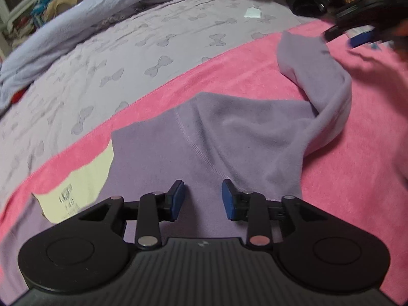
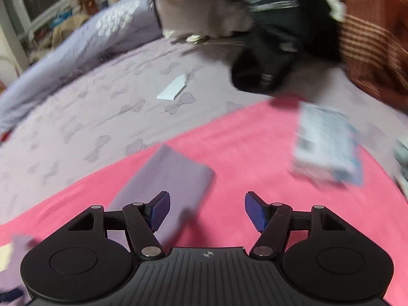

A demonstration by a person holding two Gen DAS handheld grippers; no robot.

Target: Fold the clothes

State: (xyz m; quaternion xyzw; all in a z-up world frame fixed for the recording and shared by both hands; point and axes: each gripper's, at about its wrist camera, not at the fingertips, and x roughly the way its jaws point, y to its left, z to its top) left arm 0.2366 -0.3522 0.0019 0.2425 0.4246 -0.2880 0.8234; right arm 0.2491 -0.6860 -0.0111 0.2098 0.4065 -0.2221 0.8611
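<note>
- Basically, the lilac fleece garment (image 1: 204,137) lies flat on the pink terry towel (image 1: 344,153), body near the left tool, its one long sleeve (image 1: 329,89) running away and up to the right, curved, cuff end (image 2: 173,176) lying far out on the towel.
- Sleeve long axis: diagonal from the shoulder seam toward the far right; in the right wrist view the cuff points away from the right tool, just left of its centre line.
- Left tool (image 1: 203,197): fingers parted, gripping nothing, hovering over the garment body just below the shoulder seam; contact can't be told.
- Right tool (image 2: 207,210): fingers spread wide, empty, over the cuff; left pad (image 2: 160,210) overlaps the sleeve, right pad over bare towel. Nearer arm for the sleeve is the right, judging by this.
- Pale yellow label panel (image 1: 81,181) on the garment, left of the left tool.
- Likely next: right tool shifts left to take the cuff and fold the sleeve across the body.
- Around: white-blue packet (image 2: 326,148) on the towel right of the cuff, apart from it; white paper slip (image 2: 173,89) on the lilac bow-print bedsheet (image 1: 102,81); black bag (image 2: 267,58) and brown striped fabric (image 2: 369,38) further back. Nothing between tool and cuff.
</note>
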